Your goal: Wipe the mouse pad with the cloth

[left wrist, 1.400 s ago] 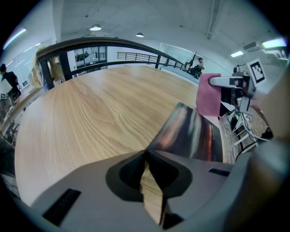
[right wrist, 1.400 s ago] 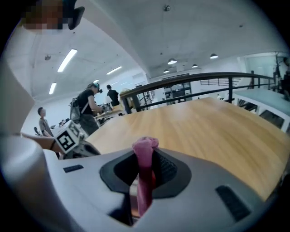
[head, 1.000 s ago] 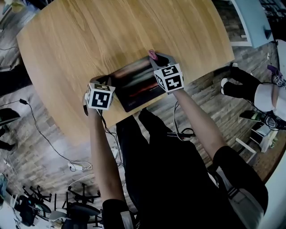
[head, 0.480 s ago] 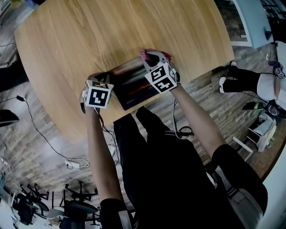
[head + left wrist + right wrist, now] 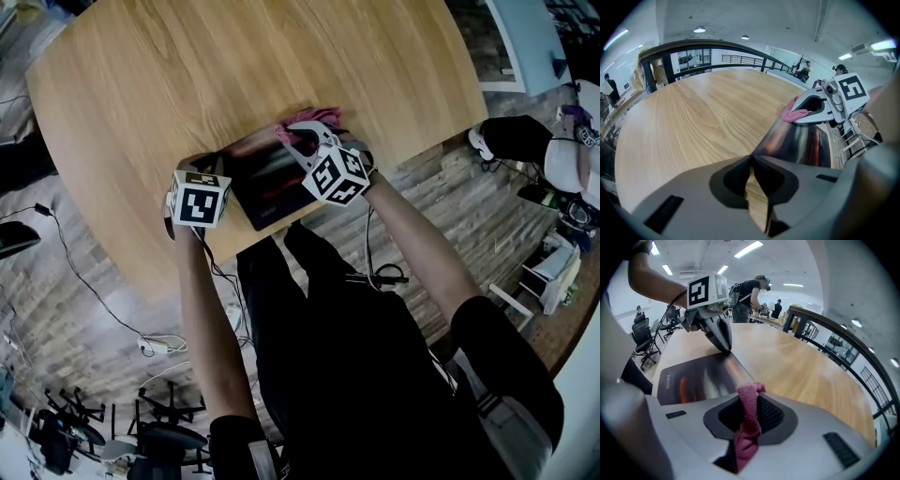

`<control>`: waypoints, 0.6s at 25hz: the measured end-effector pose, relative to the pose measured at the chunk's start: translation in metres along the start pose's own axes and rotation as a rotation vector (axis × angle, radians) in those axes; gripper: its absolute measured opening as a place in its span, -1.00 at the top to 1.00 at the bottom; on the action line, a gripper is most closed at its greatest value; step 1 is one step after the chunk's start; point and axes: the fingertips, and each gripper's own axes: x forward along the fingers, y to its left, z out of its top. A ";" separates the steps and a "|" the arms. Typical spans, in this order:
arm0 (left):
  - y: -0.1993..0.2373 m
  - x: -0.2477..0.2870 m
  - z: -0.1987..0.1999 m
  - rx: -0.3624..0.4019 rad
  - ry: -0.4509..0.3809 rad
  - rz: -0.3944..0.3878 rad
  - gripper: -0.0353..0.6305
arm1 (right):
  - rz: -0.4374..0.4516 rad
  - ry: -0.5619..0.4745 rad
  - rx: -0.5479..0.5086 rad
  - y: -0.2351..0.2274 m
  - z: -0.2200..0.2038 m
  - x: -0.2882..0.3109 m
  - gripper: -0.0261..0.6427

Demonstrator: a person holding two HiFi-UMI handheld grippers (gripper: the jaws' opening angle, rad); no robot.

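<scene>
Right gripper [image 5: 746, 401] jaws clamped on pink cloth [image 5: 749, 420], plain only in its own view, head view places cloth at mouse pad [image 5: 267, 173] far right corner on wooden table [image 5: 187, 75], left gripper [image 5: 752, 160] jaws together, tips at pad's left corner.

bright, even indoor light from ceiling strip lamps [image 5: 749, 248] & round downlights [image 5: 699, 30]. glare streaks on the glossy mouse pad [image 5: 703, 378]; faint shadows on the table [image 5: 187, 75]. heavy fisheye bend w/ black corners in both gripper views; head view bends too. cloth [image 5: 749, 427] near the lens is soft; bg blurry.
</scene>
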 end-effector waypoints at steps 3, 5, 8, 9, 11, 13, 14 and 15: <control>0.000 0.001 -0.001 -0.003 -0.002 0.007 0.76 | 0.039 0.002 -0.014 0.011 -0.002 -0.003 0.71; 0.000 0.001 0.000 -0.002 0.000 0.009 0.76 | 0.053 0.001 -0.025 0.016 -0.004 -0.006 0.71; -0.001 0.002 0.000 -0.003 0.003 0.011 0.76 | 0.071 0.002 -0.033 0.023 -0.008 -0.010 0.71; 0.000 0.002 0.000 -0.003 0.002 0.013 0.76 | 0.077 0.003 -0.034 0.025 -0.008 -0.011 0.71; 0.000 0.002 0.000 -0.006 0.002 0.017 0.76 | 0.091 0.005 -0.036 0.031 -0.010 -0.013 0.71; 0.001 0.001 0.000 -0.010 0.000 0.019 0.76 | 0.103 0.004 -0.040 0.036 -0.011 -0.016 0.71; 0.001 0.002 0.000 -0.011 0.001 0.020 0.76 | 0.108 0.004 -0.042 0.039 -0.012 -0.017 0.71; 0.001 0.002 0.000 -0.011 0.003 0.020 0.76 | 0.113 0.003 -0.045 0.041 -0.013 -0.019 0.71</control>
